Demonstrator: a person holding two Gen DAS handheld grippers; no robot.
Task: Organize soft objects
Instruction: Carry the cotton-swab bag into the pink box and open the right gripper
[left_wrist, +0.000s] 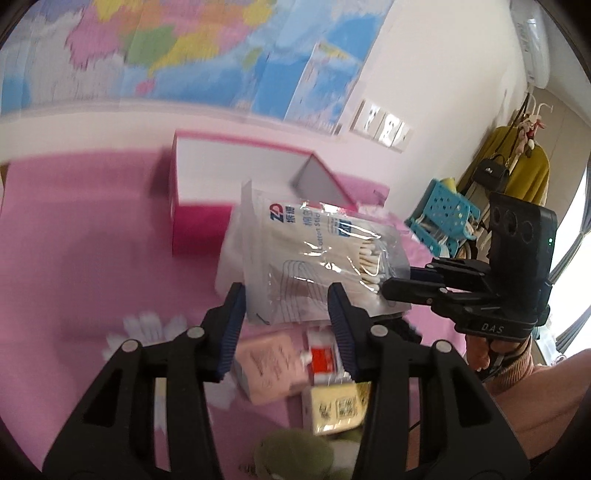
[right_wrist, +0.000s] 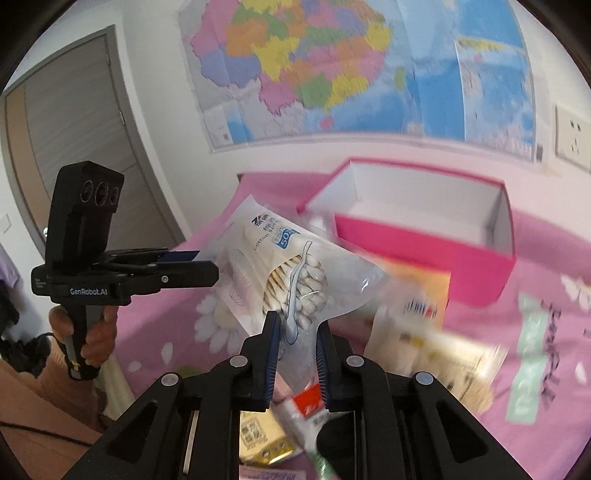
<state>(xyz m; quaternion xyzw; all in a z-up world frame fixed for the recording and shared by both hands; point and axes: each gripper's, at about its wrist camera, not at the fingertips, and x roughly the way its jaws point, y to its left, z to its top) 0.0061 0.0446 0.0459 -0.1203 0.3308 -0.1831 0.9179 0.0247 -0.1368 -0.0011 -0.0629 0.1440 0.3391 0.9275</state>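
From the right wrist view, the left gripper (right_wrist: 201, 260) stands at the far left, carried by a hand (right_wrist: 92, 332) wrapped round its grip; its two black fingers lie close together, side on, and reach the edge of the clear plastic bag of cotton swabs (right_wrist: 295, 273), though whether they pinch it cannot be told from here. In the left wrist view those same fingers stand apart, with the bag's lower edge just beyond their blue pads (left_wrist: 234, 314) (no pad is seen pressing on it). The bag hangs above the pink flowered bedspread (right_wrist: 177, 317), in front of the open pink cardboard box with a white inside (right_wrist: 424, 240). The right gripper (right_wrist: 295, 354) is nearly closed on the bag's crumpled bottom corner, both ribbed pads against the film. Below lie a pale pink packet (left_wrist: 269, 365), a red-and-white packet (left_wrist: 321, 360), a yellow carton with a printed code (left_wrist: 336, 410) and a green plush toy (left_wrist: 291, 456). Furthest right, a blue perforated plastic basket (left_wrist: 443, 214) sits beside the bed.
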